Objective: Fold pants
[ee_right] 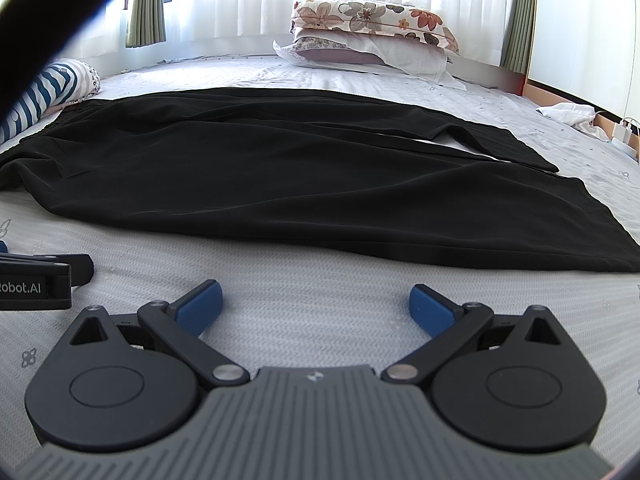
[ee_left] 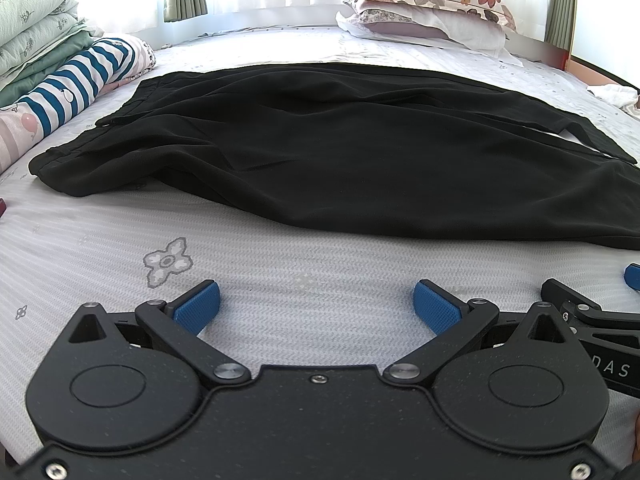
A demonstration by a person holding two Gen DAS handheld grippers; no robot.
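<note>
While both tongs, left tongs (ee_left: 316, 300) and right tongs (ee_right: 316, 300), gaped wide and held nothing, the black pants (ee_left: 340, 152) lay spread on the bed (ee_left: 280, 272) just ahead. Folding looked unstarted; the next move called for gripping an edge.

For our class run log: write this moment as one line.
stage: pre-grasp | left gripper: open | right gripper: open | black pants: flat, untouched

2 stacked pillows (ee_left: 424, 4), striped bolster (ee_left: 80, 80), folded quilts (ee_left: 32, 28), curtains (ee_right: 146, 16)
</note>
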